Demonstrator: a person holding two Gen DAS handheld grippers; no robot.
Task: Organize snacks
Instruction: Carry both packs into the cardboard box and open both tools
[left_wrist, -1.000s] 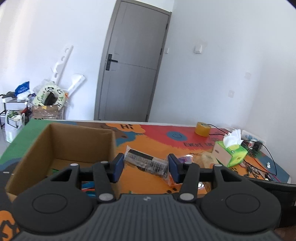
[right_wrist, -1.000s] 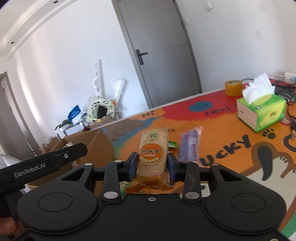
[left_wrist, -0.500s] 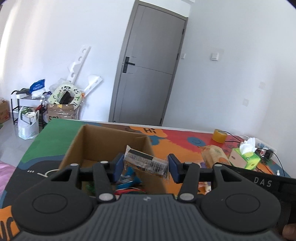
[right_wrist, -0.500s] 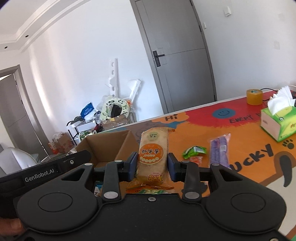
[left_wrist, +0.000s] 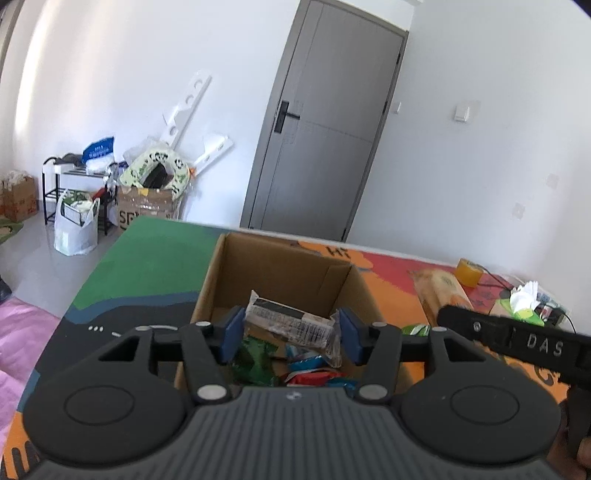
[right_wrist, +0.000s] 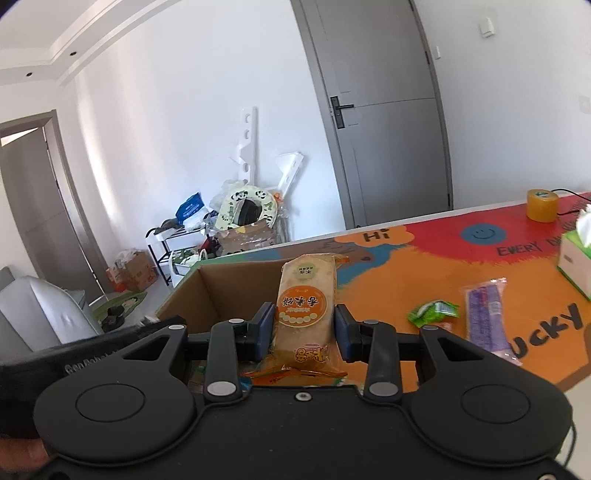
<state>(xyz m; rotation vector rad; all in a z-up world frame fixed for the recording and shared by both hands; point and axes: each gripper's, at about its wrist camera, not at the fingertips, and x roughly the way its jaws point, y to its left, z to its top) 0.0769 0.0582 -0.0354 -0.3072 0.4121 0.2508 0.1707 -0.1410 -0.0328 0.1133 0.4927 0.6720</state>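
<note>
From the left wrist camera, the left gripper (left_wrist: 290, 334) hangs above the open cardboard box (left_wrist: 280, 266), its blue fingers (left_wrist: 232, 332) closed partway onto a clear wrapped snack bar (left_wrist: 291, 323) held crosswise between them. Below it, inside the box, lie green, blue and red packets (left_wrist: 291, 369). The box stands on the colourful surface (left_wrist: 155, 266).

From the right wrist camera, the right gripper (right_wrist: 303, 334) holds an orange rice cracker pack (right_wrist: 304, 314) upright, its fingers (right_wrist: 341, 330) pressed against both sides. The pack is just right of the box (right_wrist: 221, 286) opening. On the surface (right_wrist: 388, 284) to the right lie a green packet (right_wrist: 434, 312) and a purple packet (right_wrist: 484, 317), near each other.
</note>
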